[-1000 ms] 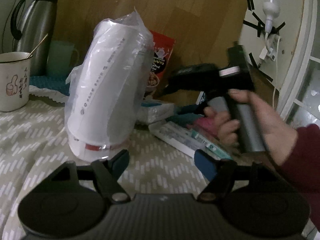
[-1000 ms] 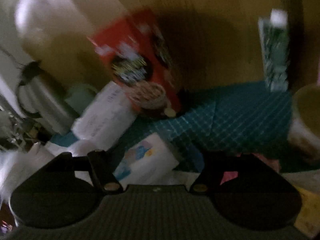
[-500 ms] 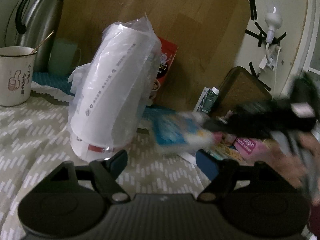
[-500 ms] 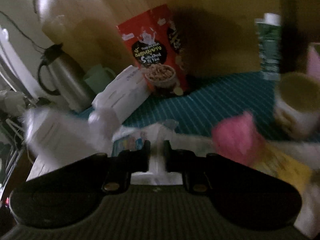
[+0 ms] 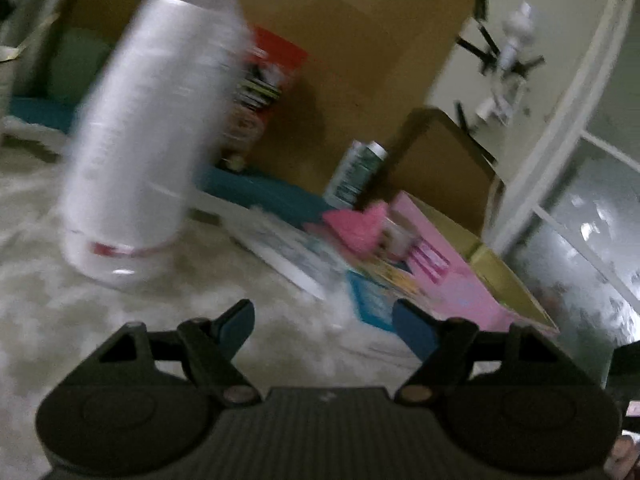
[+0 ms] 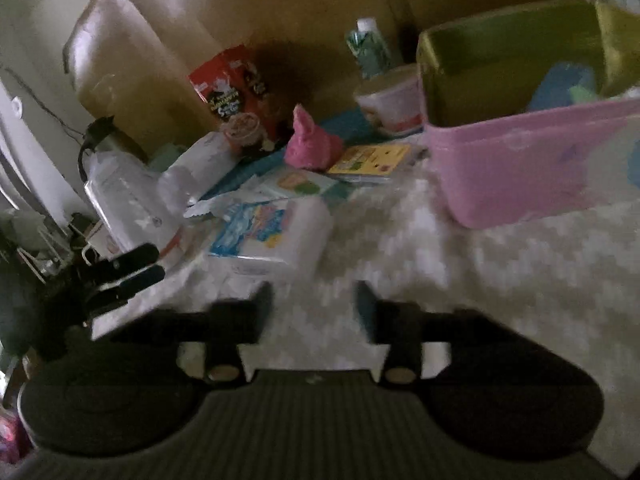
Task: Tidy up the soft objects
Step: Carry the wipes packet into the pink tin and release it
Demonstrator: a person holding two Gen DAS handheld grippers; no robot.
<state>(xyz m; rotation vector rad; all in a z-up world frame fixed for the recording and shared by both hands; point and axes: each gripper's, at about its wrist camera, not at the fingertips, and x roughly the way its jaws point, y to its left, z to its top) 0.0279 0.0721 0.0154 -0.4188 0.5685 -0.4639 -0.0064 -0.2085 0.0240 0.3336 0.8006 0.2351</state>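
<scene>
Two low wrist views — shared pink bin (image 5: pixel 460 276) (image 6: pixel 532 168)

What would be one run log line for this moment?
left tool: open, empty | right tool: open, empty | tissue pack: on cloth, ahead of right tool | pink bin: upright

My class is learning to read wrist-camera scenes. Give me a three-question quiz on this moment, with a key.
1. True or false: the right claw grips the tissue pack.
2. Which stands nearest the cereal bag? A) pink bin B) pink bag C) left claw
3. Fill in: the yellow booklet lies just to the ____ of the pink bin, in the right wrist view.

Key: 1 false, both claws are open and empty; 2 B; 3 left.
</scene>
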